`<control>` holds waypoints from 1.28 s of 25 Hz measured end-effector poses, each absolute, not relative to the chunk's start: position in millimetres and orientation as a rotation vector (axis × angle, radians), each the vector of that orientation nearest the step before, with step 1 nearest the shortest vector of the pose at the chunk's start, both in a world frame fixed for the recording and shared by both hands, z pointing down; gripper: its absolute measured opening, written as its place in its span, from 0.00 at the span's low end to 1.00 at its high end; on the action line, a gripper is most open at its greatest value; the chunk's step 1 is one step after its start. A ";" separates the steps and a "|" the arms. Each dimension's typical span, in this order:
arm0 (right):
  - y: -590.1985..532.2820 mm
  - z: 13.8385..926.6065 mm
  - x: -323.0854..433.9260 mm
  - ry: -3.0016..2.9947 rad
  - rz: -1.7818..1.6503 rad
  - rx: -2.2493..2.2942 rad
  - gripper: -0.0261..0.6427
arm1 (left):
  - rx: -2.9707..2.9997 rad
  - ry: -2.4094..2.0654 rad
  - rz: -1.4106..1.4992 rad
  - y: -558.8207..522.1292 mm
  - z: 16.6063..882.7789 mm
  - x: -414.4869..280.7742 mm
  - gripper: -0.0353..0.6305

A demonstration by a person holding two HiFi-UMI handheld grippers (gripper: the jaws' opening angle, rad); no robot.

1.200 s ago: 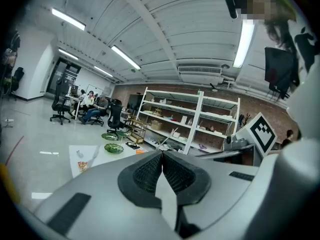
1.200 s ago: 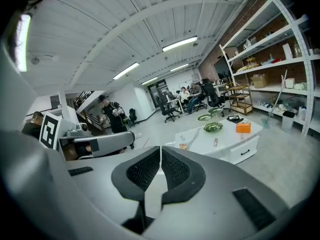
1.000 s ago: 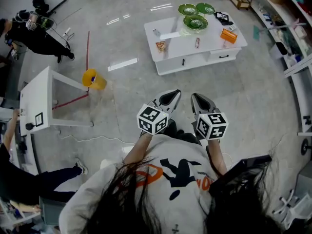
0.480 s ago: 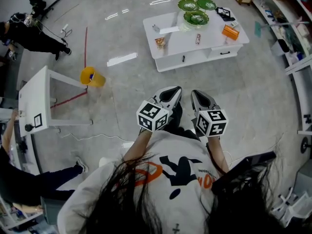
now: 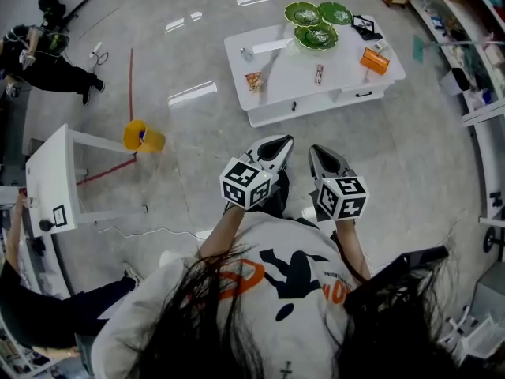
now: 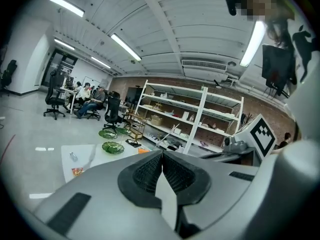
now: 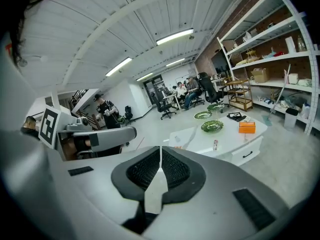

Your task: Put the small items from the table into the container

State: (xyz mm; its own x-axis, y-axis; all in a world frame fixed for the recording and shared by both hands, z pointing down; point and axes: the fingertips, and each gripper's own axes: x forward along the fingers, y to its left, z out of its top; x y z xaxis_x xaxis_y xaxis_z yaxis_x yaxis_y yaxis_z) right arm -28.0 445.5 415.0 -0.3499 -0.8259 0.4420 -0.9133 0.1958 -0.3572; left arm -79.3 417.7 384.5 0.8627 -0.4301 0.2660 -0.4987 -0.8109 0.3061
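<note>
Facing the white table (image 5: 288,73) well ahead, whose small items (image 5: 253,80) lie spread from left edge to right edge, bring the left gripper (image 5: 274,150) and right gripper (image 5: 322,158), each with jaws together on nothing, close before parting them.

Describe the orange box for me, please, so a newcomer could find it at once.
Look at the low white table on the open floor. Near its right end, past the green dishes, lies the orange box, the only solid orange block there.
</note>
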 end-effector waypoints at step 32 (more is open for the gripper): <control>235.0 446.6 42.2 -2.041 0.997 1.858 0.08 | 2.578 -0.469 0.330 183.1 418.9 -20.5 0.07</control>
State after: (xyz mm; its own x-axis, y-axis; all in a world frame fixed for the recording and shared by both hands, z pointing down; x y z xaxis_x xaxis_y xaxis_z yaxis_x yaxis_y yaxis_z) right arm 42.2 235.0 446.6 -0.1856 -0.8016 0.5683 -0.9411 -0.0214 -0.3375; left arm -20.5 183.1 418.9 0.9114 -0.2656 0.3143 -0.3856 -0.8180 0.4269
